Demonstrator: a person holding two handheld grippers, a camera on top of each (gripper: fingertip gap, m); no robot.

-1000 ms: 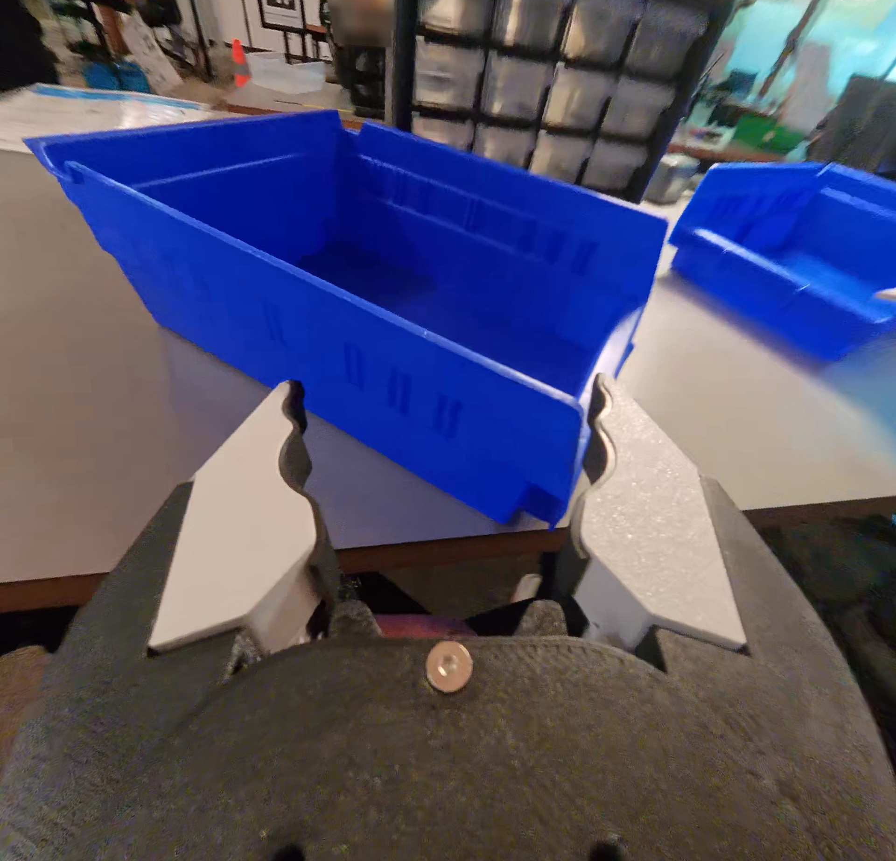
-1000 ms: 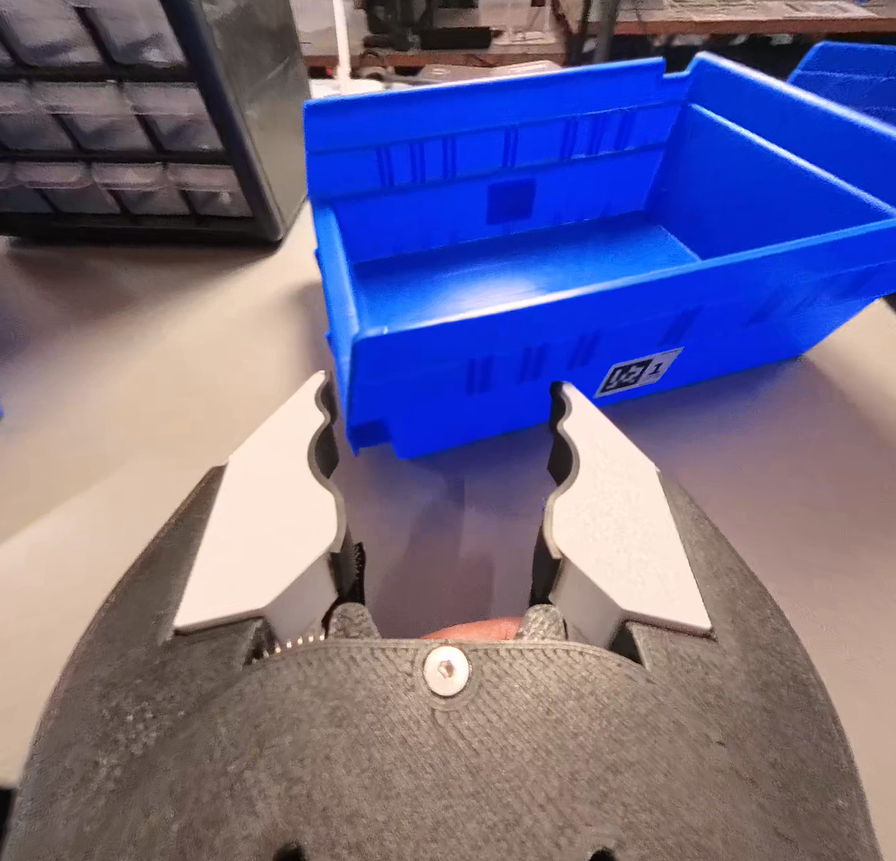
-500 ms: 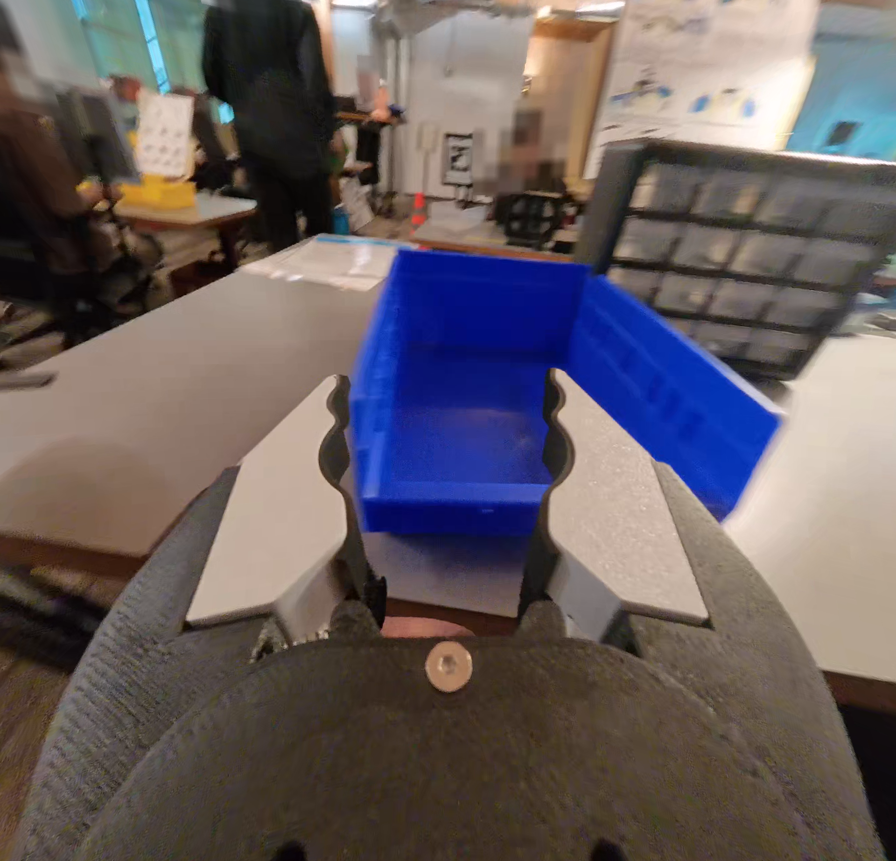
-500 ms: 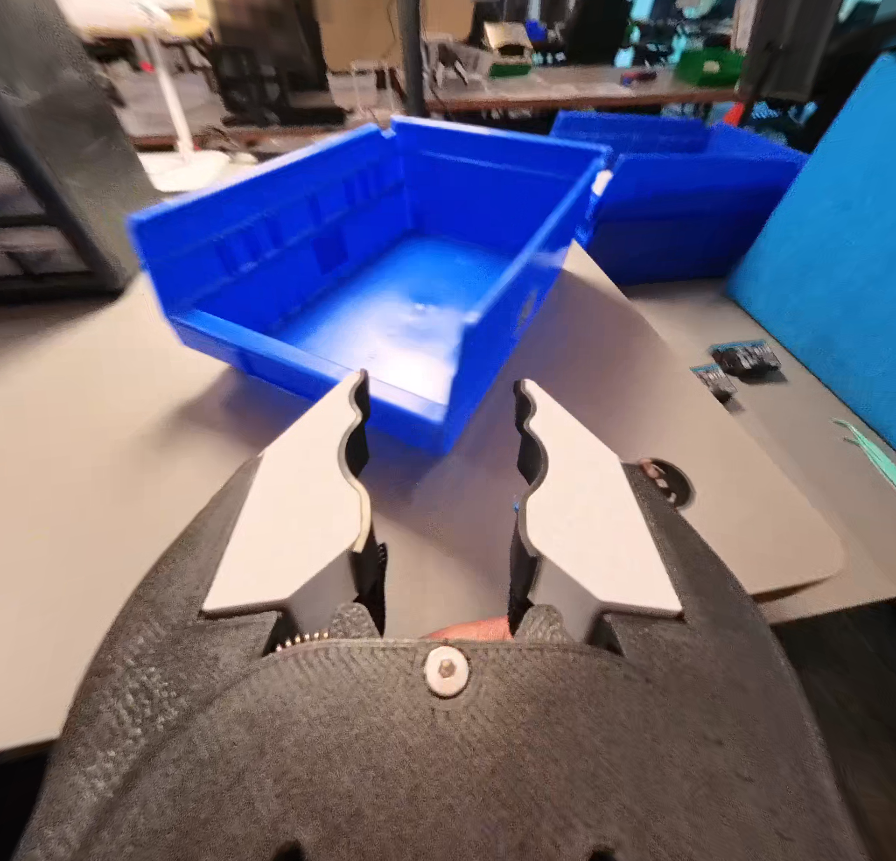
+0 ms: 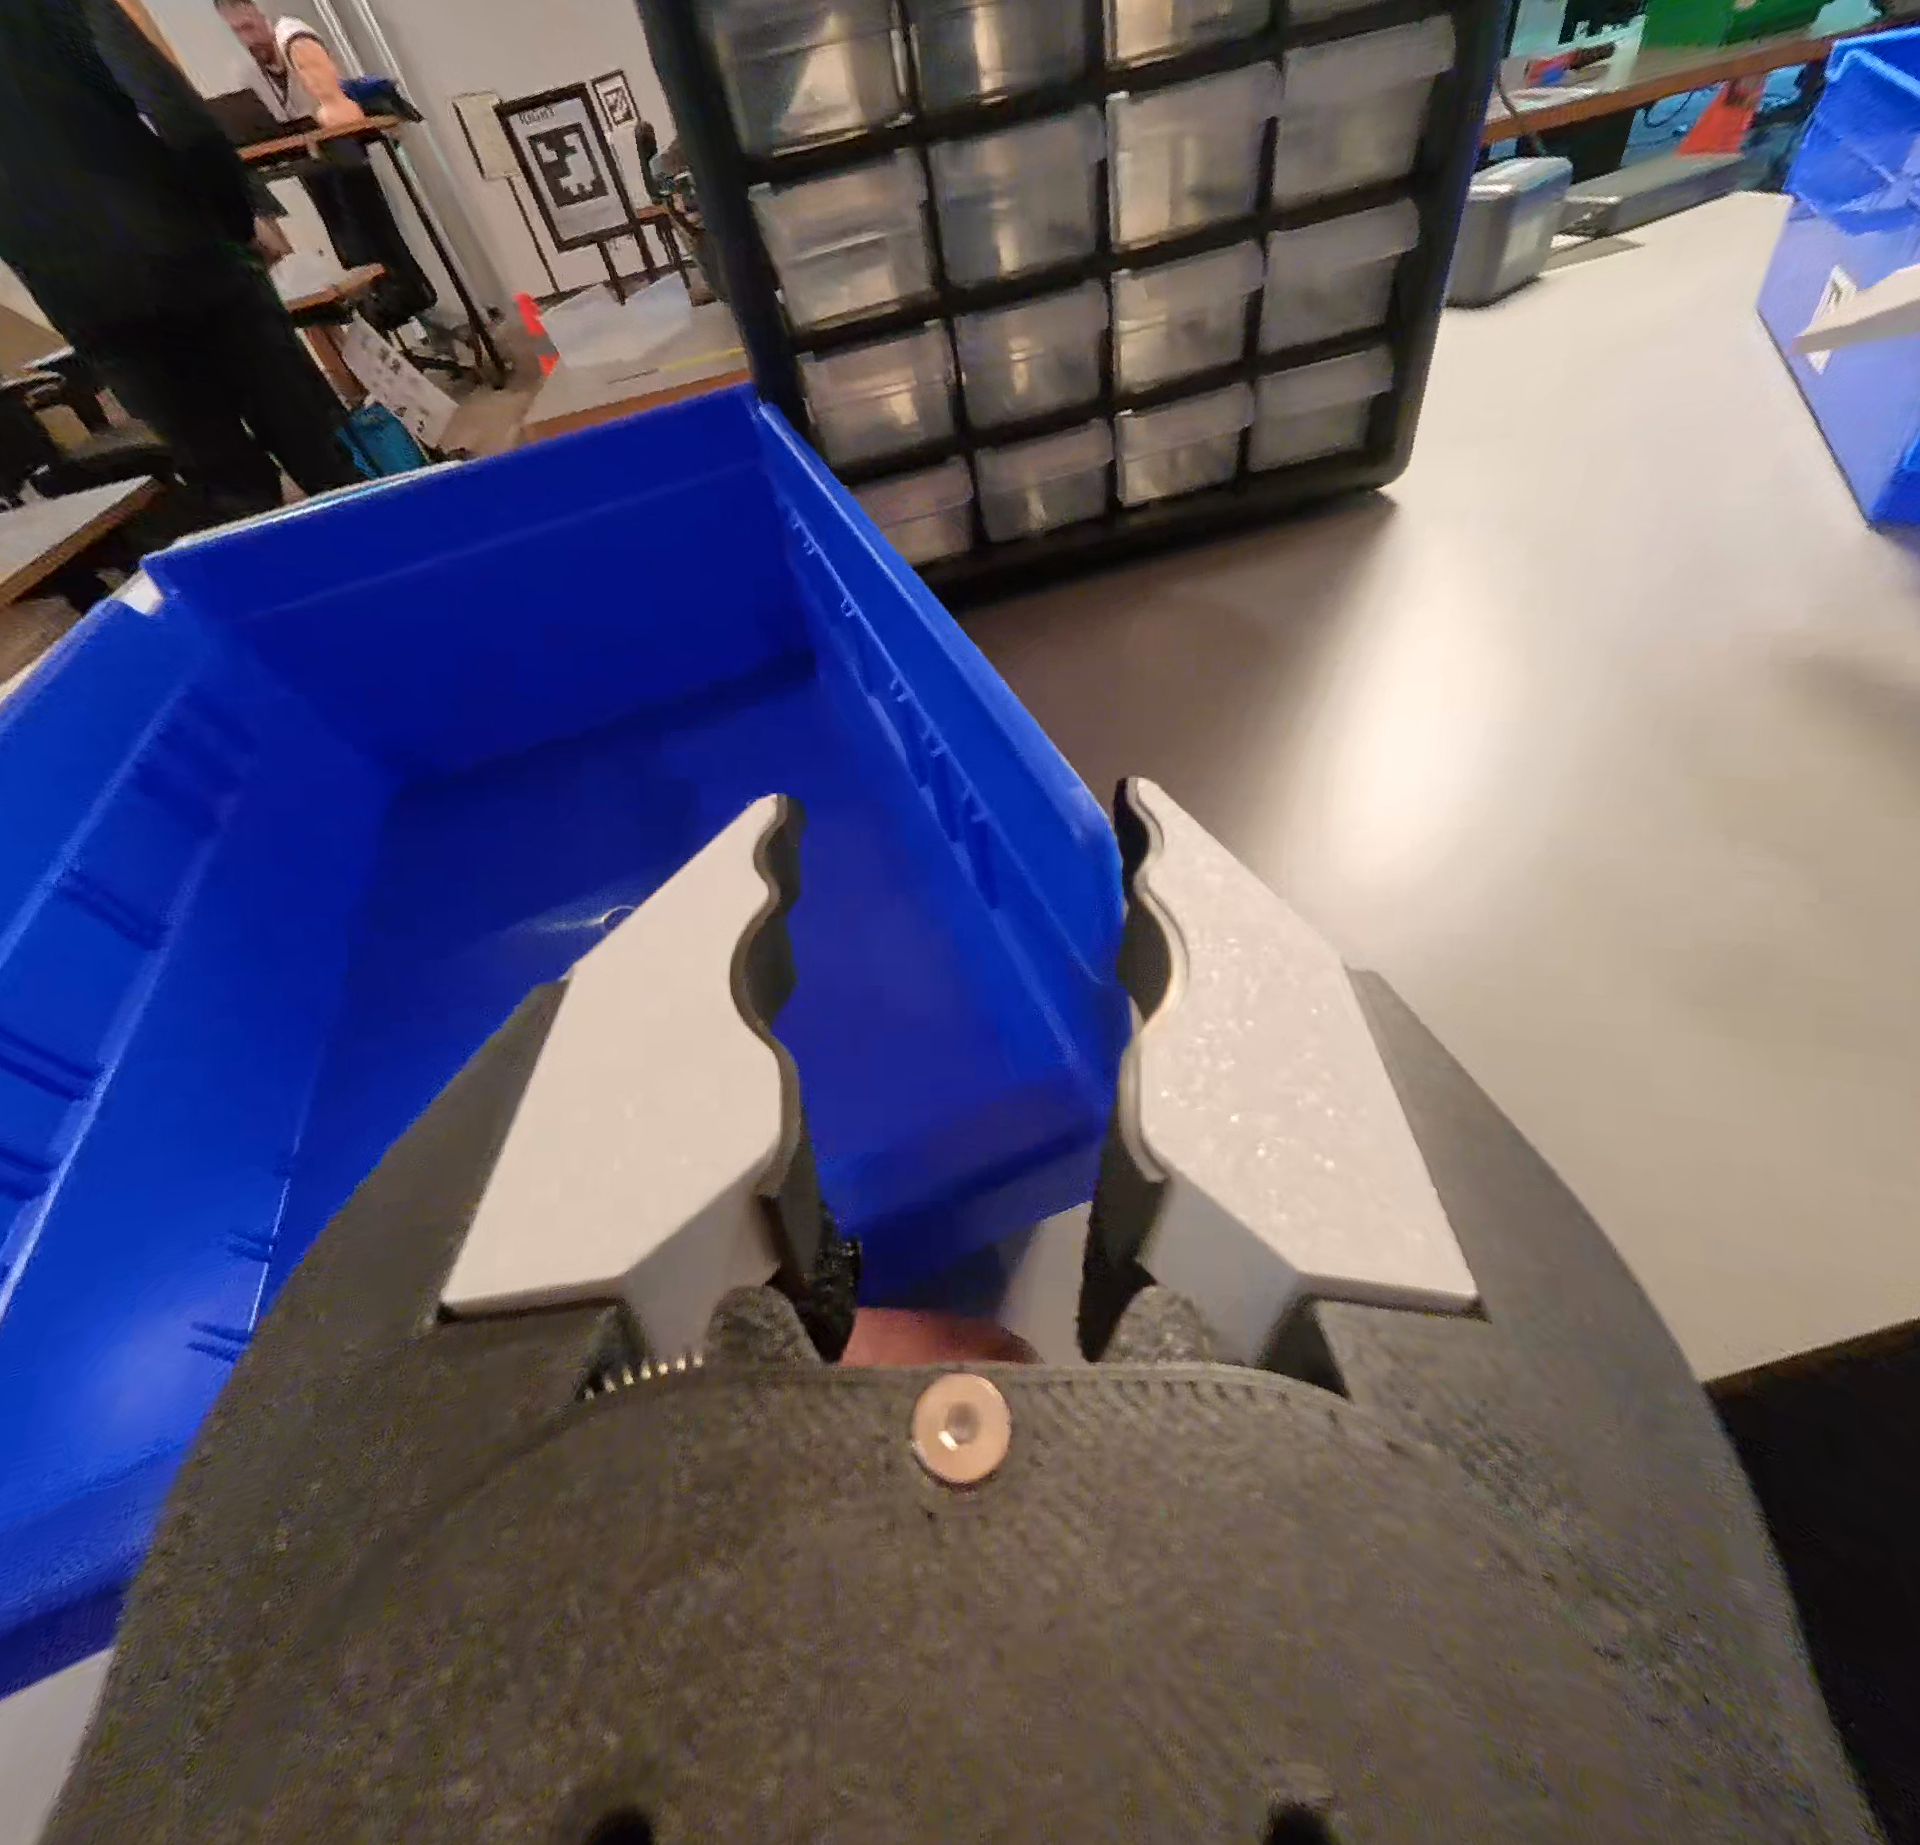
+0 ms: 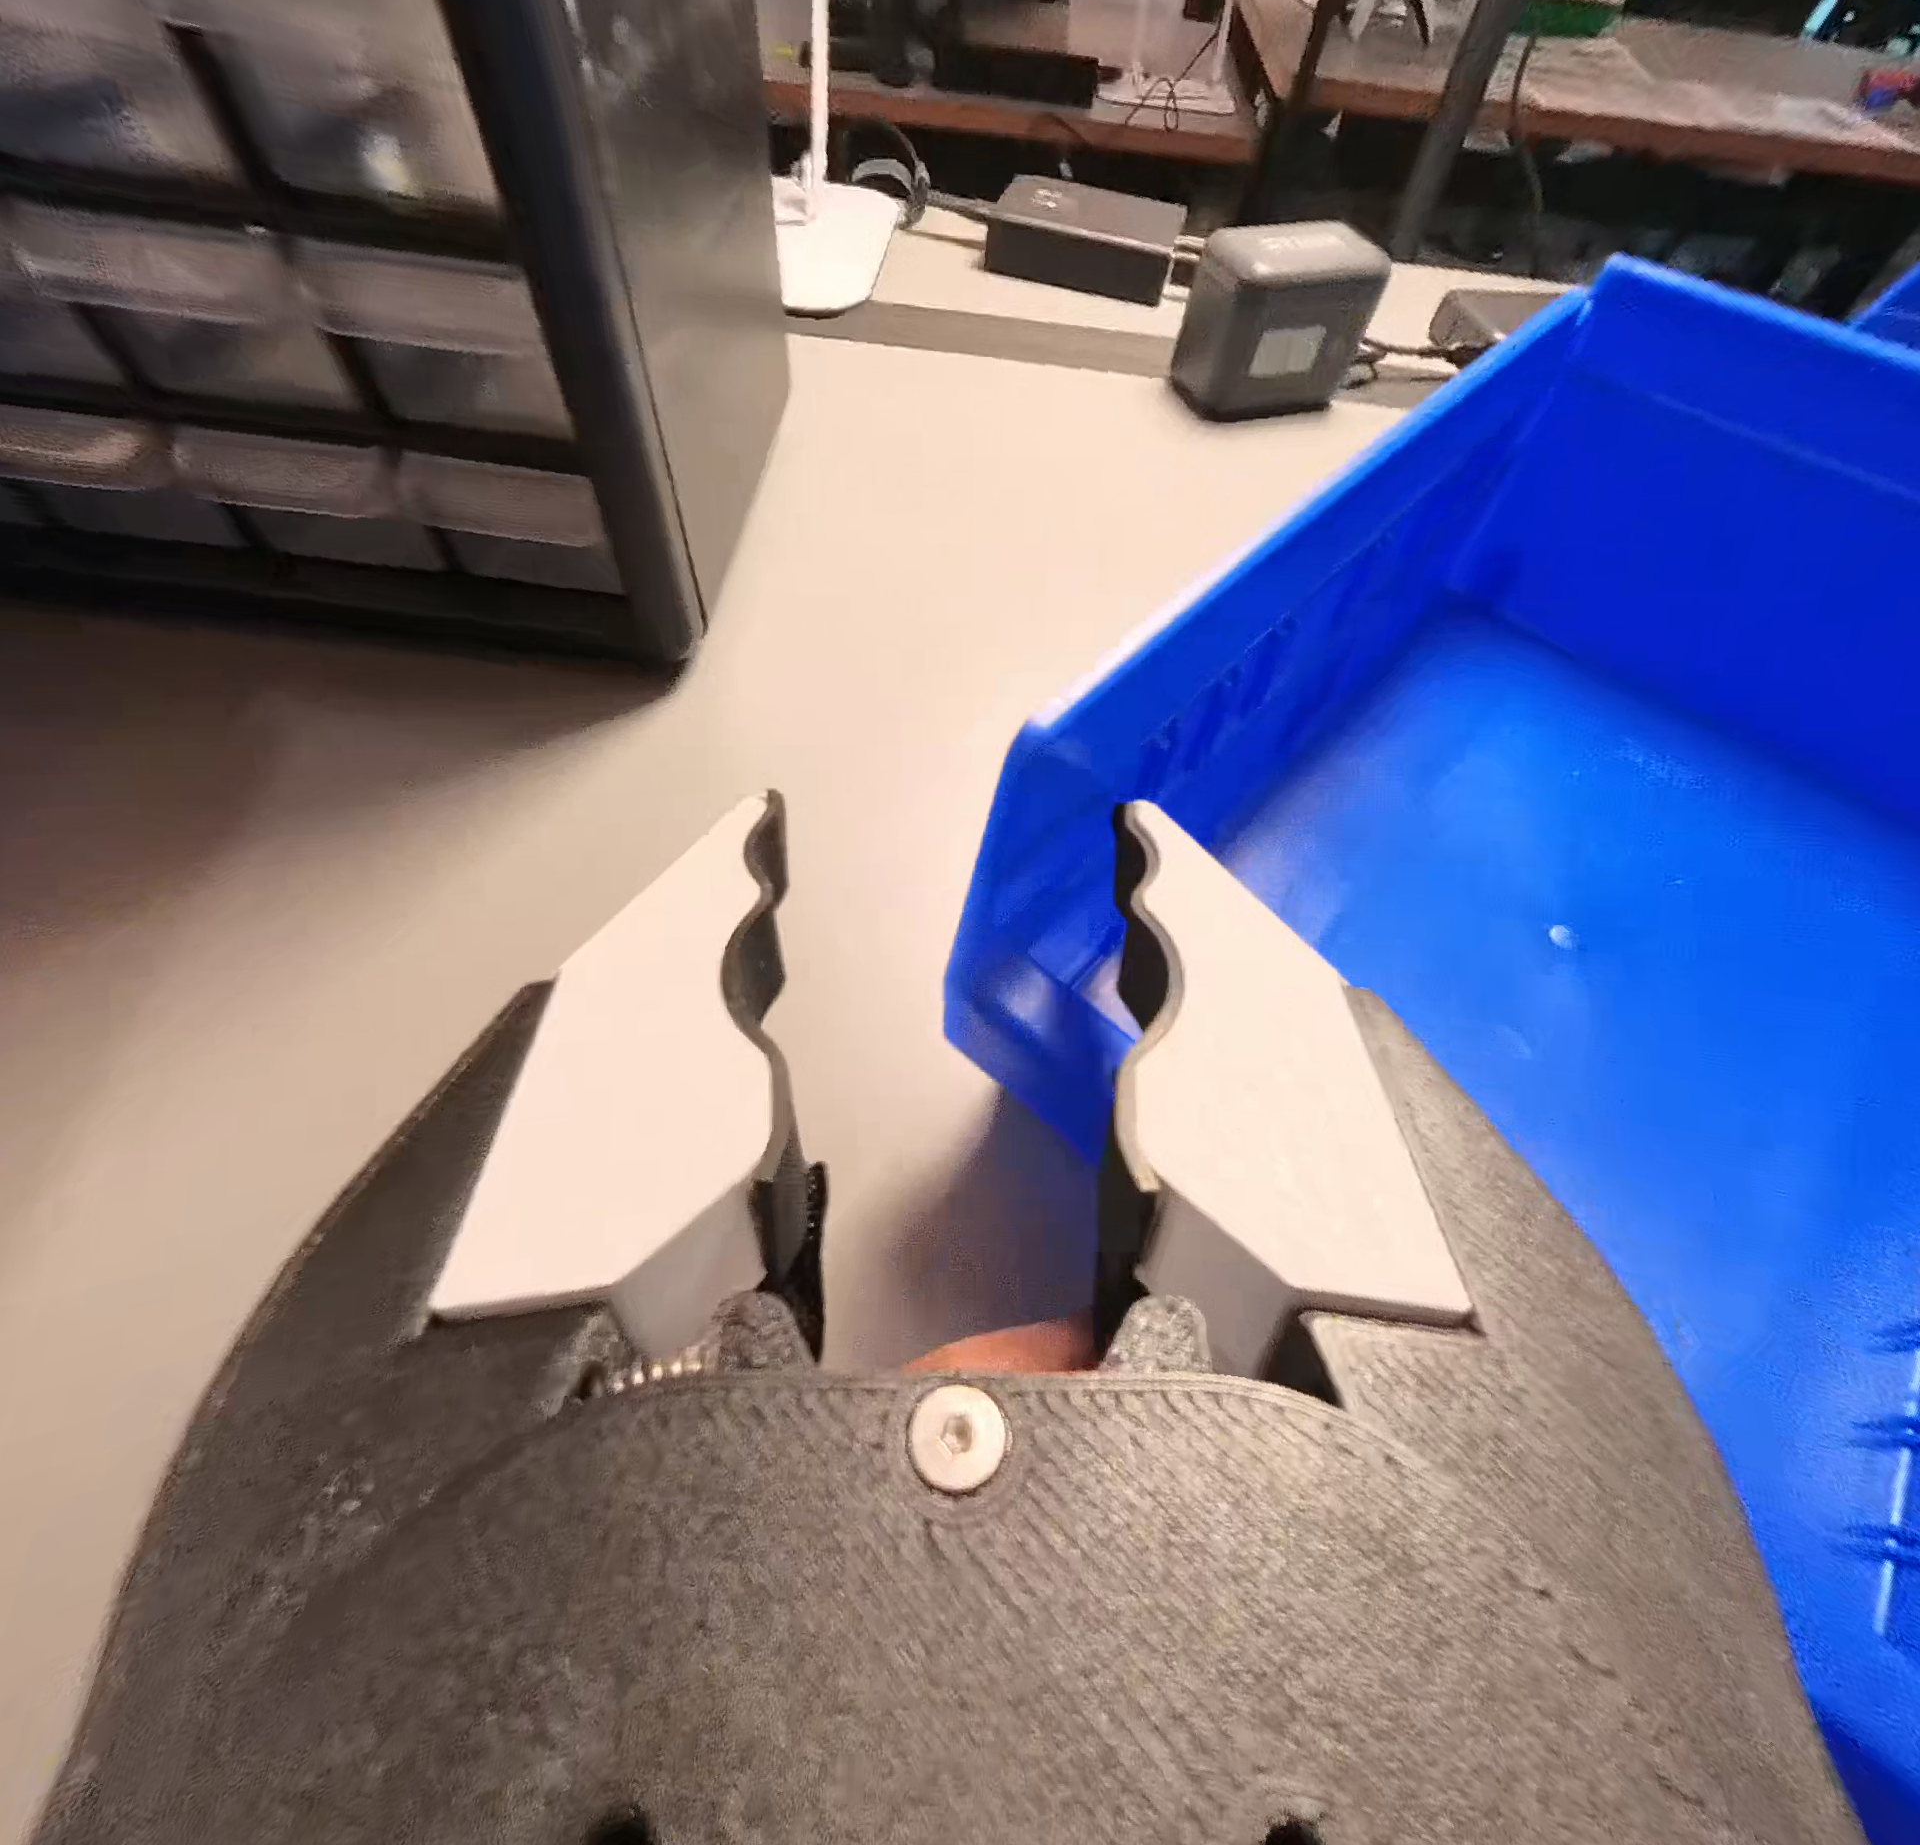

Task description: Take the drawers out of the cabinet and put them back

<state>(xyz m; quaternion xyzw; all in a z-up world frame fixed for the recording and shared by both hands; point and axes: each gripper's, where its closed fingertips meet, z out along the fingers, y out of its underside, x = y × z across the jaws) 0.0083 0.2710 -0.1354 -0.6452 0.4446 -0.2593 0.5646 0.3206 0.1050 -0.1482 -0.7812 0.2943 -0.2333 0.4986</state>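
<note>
Pre-grasp step; cabinet point(image 5: 1081, 226) stands at the desk's point(image 5: 1558, 756) far edge, drawers all in; both grippers, left point(image 5: 951, 829) and right point(image 6: 945, 824), fingers apart, straddle blue bin point(image 5: 499, 756) walls unclamped; next: reach a drawer.

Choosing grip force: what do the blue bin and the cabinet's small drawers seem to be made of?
Blue bin: likely rigid moulded plastic, glossy, with ribbed walls and highlights. Cabinet drawers: probably translucent clear plastic, hazy and see-through, set in a dark frame.
</note>
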